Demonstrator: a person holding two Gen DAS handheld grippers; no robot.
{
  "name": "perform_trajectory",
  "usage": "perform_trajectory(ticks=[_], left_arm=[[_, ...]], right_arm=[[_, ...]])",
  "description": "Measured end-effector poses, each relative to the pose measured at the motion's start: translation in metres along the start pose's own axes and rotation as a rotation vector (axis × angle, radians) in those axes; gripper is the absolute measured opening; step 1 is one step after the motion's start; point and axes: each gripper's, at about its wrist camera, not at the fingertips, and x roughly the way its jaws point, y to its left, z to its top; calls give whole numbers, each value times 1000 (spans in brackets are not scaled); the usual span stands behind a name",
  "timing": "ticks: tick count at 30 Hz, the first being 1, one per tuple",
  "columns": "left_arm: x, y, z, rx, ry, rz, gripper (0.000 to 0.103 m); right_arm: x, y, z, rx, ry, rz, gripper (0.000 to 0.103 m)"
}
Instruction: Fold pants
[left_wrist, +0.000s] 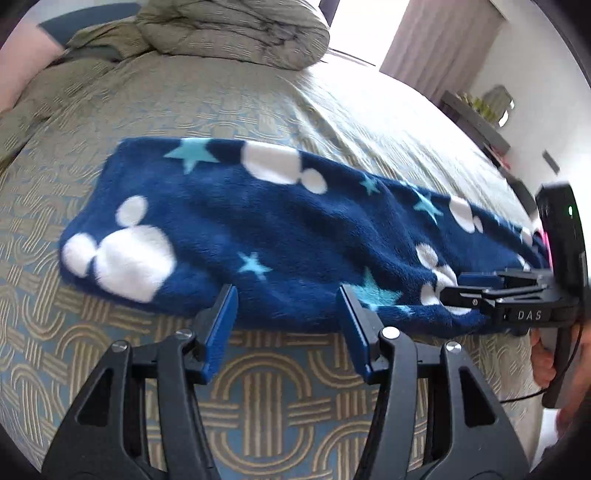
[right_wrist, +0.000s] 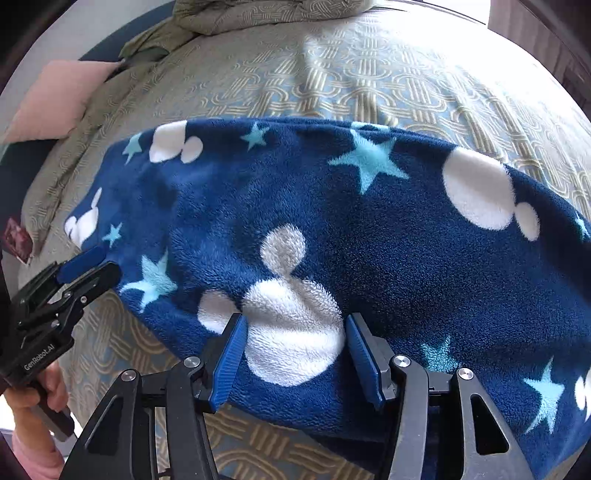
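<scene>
Left wrist view shows the fleece pants (left_wrist: 280, 229), navy with white mouse-head shapes and pale blue stars, lying as one long band across the patterned bedspread (left_wrist: 255, 398). The band runs from about nine o'clock to three o'clock in the frame. It looks already doubled lengthwise, leg over leg, though I cannot make out the layers for certain.

The left gripper (left_wrist: 288, 295) has its jaws spread, blue pads standing just at the near hem around six o'clock, with nothing pinched between them. The right gripper (left_wrist: 472, 295) comes in at three o'clock, low over the far end of the band; from this side its fingers look apart, lying flat along the cloth.

From the right wrist view, the right gripper's jaws are likewise spread, straddling a white mouse-head patch on the near edge at six o'clock. The fleece sits between the pads but they do not squeeze it. The left gripper (right_wrist: 92, 266) shows at eight o'clock, by the band's corner.

Both tools sit along the same long edge, one toward each end, which I judge to be a set-up for lifting that edge evenly, or a release after laying it down. A rumpled duvet (left_wrist: 236, 29) sits at twelve o'clock, well apart from the pants.
</scene>
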Motion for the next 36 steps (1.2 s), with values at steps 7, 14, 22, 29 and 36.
perform_trajectory(ticks=[7,14,22,29,36], left_arm=[[-14,82,-9,-316,-4,8,75],[5,120,-2,-525,17,-76,82],[10,121,3,-543,-43,-57,82],[22,97,12,-360,-1,67,84],[27,94,15,-352,-11,107,88]], right_arm=[[-12,19,-7,34,-17,250,57],[-11,56,-16,47,-43,380,57],[-5,59,-17,16,-52,318,57],[18,55,-10,49,-27,249,57],[-7,67,-8,3,-167,205,57]])
